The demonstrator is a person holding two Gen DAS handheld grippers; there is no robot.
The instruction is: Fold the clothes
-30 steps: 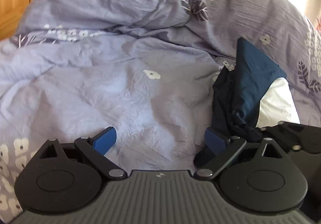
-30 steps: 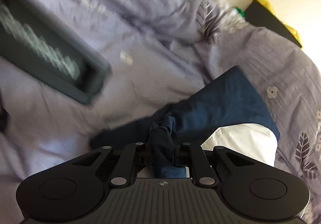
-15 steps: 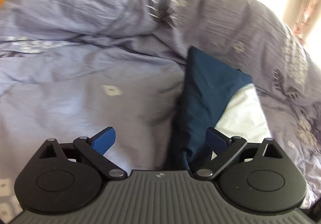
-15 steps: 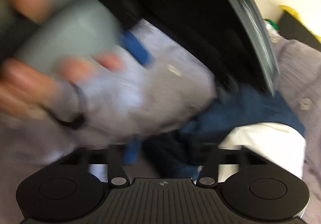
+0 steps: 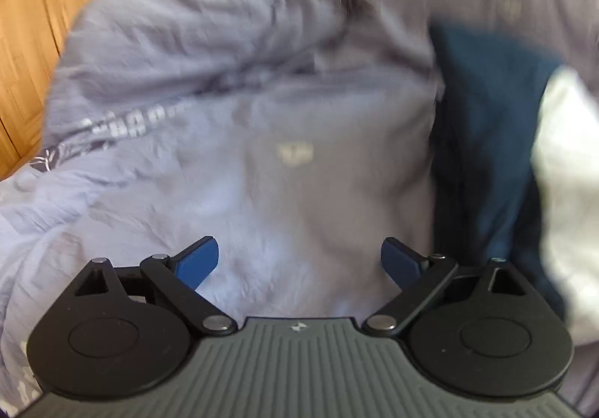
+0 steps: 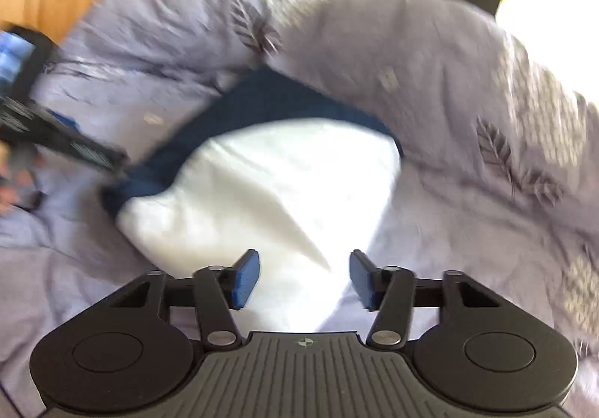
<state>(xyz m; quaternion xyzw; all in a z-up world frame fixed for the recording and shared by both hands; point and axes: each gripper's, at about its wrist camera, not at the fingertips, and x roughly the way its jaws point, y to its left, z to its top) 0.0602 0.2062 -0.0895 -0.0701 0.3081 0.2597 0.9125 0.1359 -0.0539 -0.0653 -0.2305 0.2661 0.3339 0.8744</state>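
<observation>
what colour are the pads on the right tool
Blue pads, clearest in the right wrist view.

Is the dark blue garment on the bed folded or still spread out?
Folded, it seems. The dark blue garment lies as a compact shape with straight edges on the lilac duvet, under a white folded piece. Blur hides details.

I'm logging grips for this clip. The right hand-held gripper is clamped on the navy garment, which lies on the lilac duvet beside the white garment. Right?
Not quite. The right wrist view shows the right hand-held gripper open with nothing between its pads; its jaws have just been closing. The navy garment does lie on the lilac duvet beside the white garment.
</observation>
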